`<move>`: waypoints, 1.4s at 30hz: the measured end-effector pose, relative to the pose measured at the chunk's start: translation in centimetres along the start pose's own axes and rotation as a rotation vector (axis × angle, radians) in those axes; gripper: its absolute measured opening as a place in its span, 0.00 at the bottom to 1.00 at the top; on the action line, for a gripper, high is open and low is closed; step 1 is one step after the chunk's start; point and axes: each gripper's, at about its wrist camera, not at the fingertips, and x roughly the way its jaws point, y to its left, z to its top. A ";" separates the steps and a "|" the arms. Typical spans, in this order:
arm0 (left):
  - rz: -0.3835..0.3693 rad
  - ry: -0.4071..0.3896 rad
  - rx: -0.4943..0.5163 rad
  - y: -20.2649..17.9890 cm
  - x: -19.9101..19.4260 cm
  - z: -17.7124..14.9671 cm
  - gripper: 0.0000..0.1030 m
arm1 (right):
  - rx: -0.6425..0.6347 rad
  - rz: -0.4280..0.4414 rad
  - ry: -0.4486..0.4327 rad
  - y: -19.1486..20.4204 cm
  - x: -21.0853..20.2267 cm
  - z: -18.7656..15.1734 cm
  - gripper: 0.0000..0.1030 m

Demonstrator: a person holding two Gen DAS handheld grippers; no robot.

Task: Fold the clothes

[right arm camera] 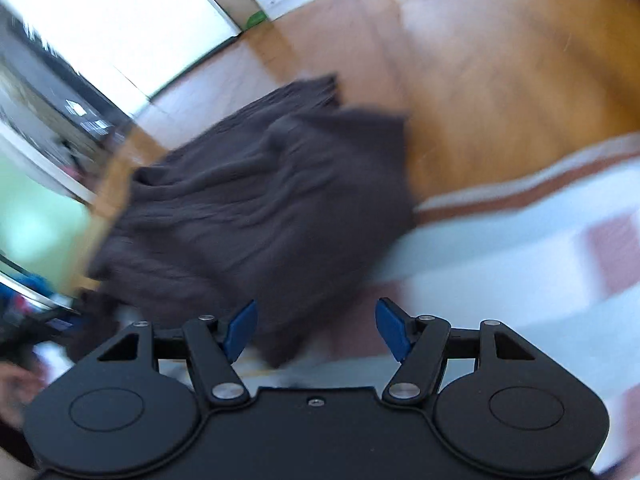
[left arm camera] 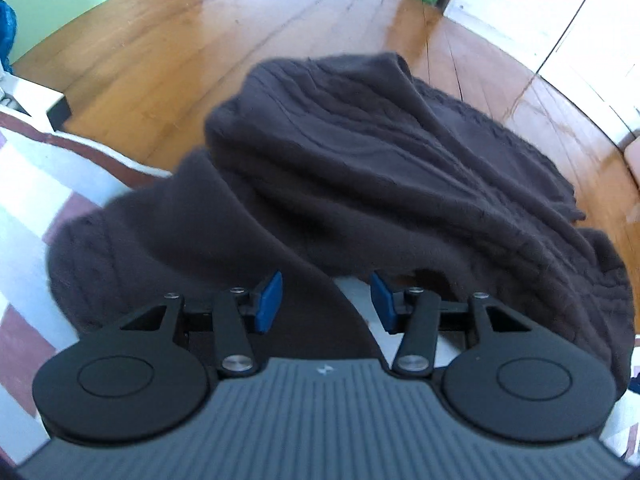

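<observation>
On the white-and-maroon checked cloth (left arm camera: 36,184), one rumpled dark brown knit garment (left arm camera: 360,184) overhangs the far edge (wooden floor (left arm camera: 168,48) beyond); two grippers, left gripper (left arm camera: 326,302) and right gripper (right arm camera: 316,330), both spread, empty.

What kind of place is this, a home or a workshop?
Most likely a room in a home. A dark brown sweater lies bunched on a white and red checked cover, perhaps a bed, above a wooden plank floor. Both grippers, left and right, are open.
</observation>
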 end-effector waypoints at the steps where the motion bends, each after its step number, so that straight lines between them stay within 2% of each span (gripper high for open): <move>1: 0.018 0.002 0.020 -0.4 0.3 -0.1 0.47 | 0.017 0.017 0.025 0.3 1.1 0.1 0.70; 3: 0.064 -0.001 0.066 -1.0 1.0 0.2 0.47 | -0.029 -0.052 0.059 1.3 4.1 0.0 0.71; 4: 0.082 -0.003 0.086 -1.2 1.3 0.5 0.47 | -0.059 -0.100 0.029 1.6 4.9 0.0 0.72; 5: 0.088 -0.004 0.091 -1.3 1.4 0.7 0.47 | -0.082 -0.133 -0.008 1.9 5.5 0.1 0.61; 6: 0.090 -0.005 0.086 -1.2 1.4 0.7 0.47 | -0.089 -0.127 -0.049 2.1 5.2 0.6 0.22; 7: 0.093 -0.005 0.082 -1.0 1.4 0.8 0.47 | -0.116 -0.124 -0.073 3.0 5.0 1.3 0.17; 8: 0.099 -0.004 0.083 -0.8 1.3 0.6 0.47 | -0.174 -0.150 -0.134 4.5 3.9 2.0 0.16; 9: 0.105 -0.004 0.084 -0.7 1.2 0.5 0.47 | -0.250 -0.184 -0.221 6.5 2.2 2.5 0.09; 12: 0.125 0.003 0.113 -0.3 0.8 0.3 0.47 | -0.472 -0.315 -0.470 12.6 -3.9 4.0 0.06; 13: 0.124 0.002 0.134 -0.4 0.7 0.3 0.49 | -0.535 -0.379 -0.532 14.3 -5.6 4.3 0.06; 14: 0.124 0.000 0.177 -0.8 0.4 0.3 0.55 | -0.590 -0.464 -0.557 15.5 -6.5 4.4 0.06; 15: 0.125 -0.003 0.249 -1.5 0.4 0.2 0.57 | -0.621 -0.531 -0.542 16.0 -6.5 4.5 0.06; 17: 0.131 -0.007 0.389 -3.0 0.5 -0.5 0.62 | -0.649 -0.638 -0.474 15.1 -5.0 4.4 0.07; 19: 0.159 -0.018 0.478 -4.3 0.8 -1.2 0.62 | -0.621 -0.687 -0.322 12.3 -1.3 4.4 0.10; 21: 0.168 -0.019 0.494 -4.9 1.4 -1.7 0.63 | -0.489 -0.635 -0.229 8.8 0.5 4.2 0.11; 22: 0.164 -0.013 0.488 -5.0 1.8 -1.9 0.65 | -0.424 -0.599 -0.219 7.7 0.7 4.2 0.13; 24: 0.155 0.006 0.497 -5.3 2.9 -2.3 0.69 | -0.304 -0.521 -0.230 5.7 0.0 4.0 0.31; 26: 0.181 0.017 0.561 -6.0 4.3 -2.8 0.78 | -0.239 -0.434 -0.220 4.4 -0.9 3.9 0.45; 28: 0.233 -0.045 0.641 -6.9 4.9 -3.6 0.86 | -0.190 -0.387 -0.213 3.4 -1.6 4.3 0.47; 30: 0.298 -0.098 0.730 -7.9 5.3 -4.2 0.87 | -0.170 -0.369 -0.203 3.3 -1.5 4.1 0.49; 31: 0.323 -0.126 0.778 -8.3 5.4 -4.6 0.80 | -0.171 -0.361 -0.198 3.2 -1.5 3.7 0.50; 32: 0.346 -0.138 0.823 -8.8 5.8 -4.9 0.50 | -0.186 -0.358 -0.191 3.3 -1.1 3.2 0.52; 33: 0.365 -0.148 0.856 -9.1 6.0 -5.1 0.29 | -0.206 -0.356 -0.183 3.4 -0.8 2.7 0.57; 34: 0.368 -0.146 0.834 -9.0 6.0 -4.7 0.08 | -0.235 -0.356 -0.169 3.3 -0.6 1.9 0.59; 37: 0.375 -0.148 0.766 -8.7 5.8 -3.5 0.07 | -0.280 -0.359 -0.100 2.3 1.2 -0.1 0.61; 40: 0.383 -0.240 0.667 -7.6 3.0 -1.5 0.07 | -0.261 -0.305 -0.062 1.8 2.4 -1.4 0.61; 42: 0.397 -0.314 0.586 -6.4 0.6 -0.1 0.07 | -0.337 -0.244 -0.079 3.0 2.3 -1.7 0.61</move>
